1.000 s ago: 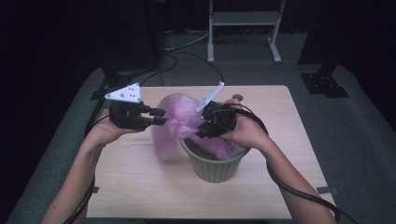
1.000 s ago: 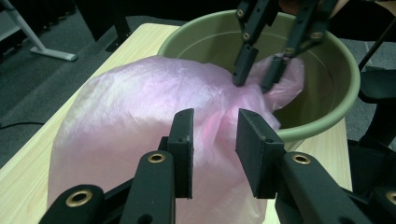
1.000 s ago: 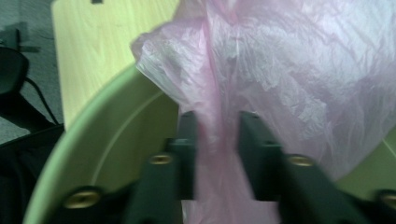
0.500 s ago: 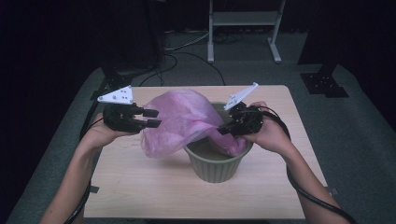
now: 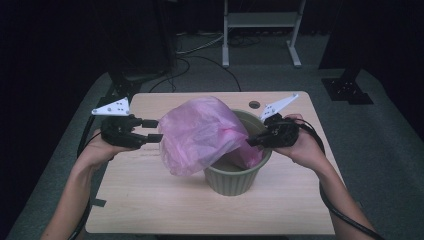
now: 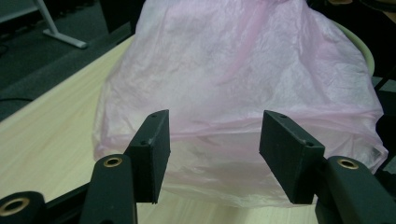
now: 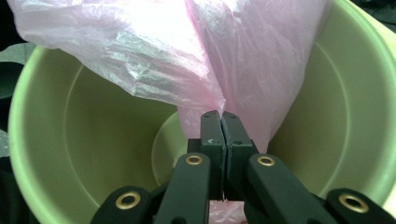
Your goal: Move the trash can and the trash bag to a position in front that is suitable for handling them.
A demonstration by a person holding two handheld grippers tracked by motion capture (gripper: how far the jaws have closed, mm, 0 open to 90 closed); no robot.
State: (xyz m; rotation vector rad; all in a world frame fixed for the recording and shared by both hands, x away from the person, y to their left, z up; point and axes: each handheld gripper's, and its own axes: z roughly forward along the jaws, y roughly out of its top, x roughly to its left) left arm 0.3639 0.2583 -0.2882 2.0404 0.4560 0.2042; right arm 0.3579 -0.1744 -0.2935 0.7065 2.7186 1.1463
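High view, right claw point(image 5: 254, 140) clenching pink bag point(image 5: 200, 132) over pot rim point(image 5: 260, 165), left claw point(image 5: 156, 129) released beside bag

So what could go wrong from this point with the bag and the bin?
The left gripper is open and off the pink bag, so the right gripper alone pinches the film; thin plastic could tear or slip there. The bag billows over the green bin rim instead of lining it, and may fall outside. A pull might also tip the bin.
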